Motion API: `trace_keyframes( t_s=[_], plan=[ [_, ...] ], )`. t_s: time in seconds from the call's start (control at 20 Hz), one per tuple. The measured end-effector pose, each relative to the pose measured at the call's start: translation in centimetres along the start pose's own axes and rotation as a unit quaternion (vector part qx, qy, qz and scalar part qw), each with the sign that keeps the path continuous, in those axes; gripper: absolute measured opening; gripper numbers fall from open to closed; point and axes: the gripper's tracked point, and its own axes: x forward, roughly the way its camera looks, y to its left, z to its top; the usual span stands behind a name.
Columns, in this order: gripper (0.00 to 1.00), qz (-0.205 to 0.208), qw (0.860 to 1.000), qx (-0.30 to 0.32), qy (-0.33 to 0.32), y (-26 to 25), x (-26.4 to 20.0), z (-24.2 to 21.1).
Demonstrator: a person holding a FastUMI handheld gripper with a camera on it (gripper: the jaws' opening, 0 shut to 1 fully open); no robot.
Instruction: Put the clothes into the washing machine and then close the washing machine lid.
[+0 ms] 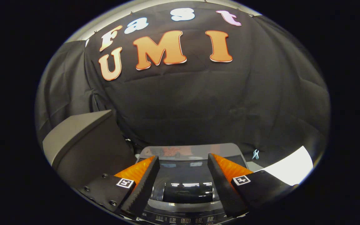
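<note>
Above washing machine [183, 187], lid [186, 175] closed, gripper [183, 161] fingers apart.

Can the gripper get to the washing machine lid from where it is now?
Probably yes. The gripper is open and holds nothing, and the washing machine lid lies shut right below and between its fingers, with nothing lying between them.

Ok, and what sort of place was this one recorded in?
Most likely a staged recording booth rather than a real laundry room: black cloth hangs as the wall behind a top-loading washing machine with its lid down. A dark box stands beside it. The tongs hang open above the lid.
</note>
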Motion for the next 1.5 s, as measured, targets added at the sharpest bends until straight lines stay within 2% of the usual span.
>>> trace_keyframes(
  t_s=[0.4,0.7,1.15,1.5],
  plan=[
    [0.99,0.023,0.996,0.004,-0.085,1.1,-6.3,9.1],
    [0.98,0.033,0.99,0.027,-0.134,-0.5,-12.5,14.4],
    [0.98,0.007,0.981,0.002,-0.196,-5.9,-20.8,20.2],
    [0.98,-0.027,0.975,0.011,-0.222,-10.2,-24.3,21.5]
  ],
)
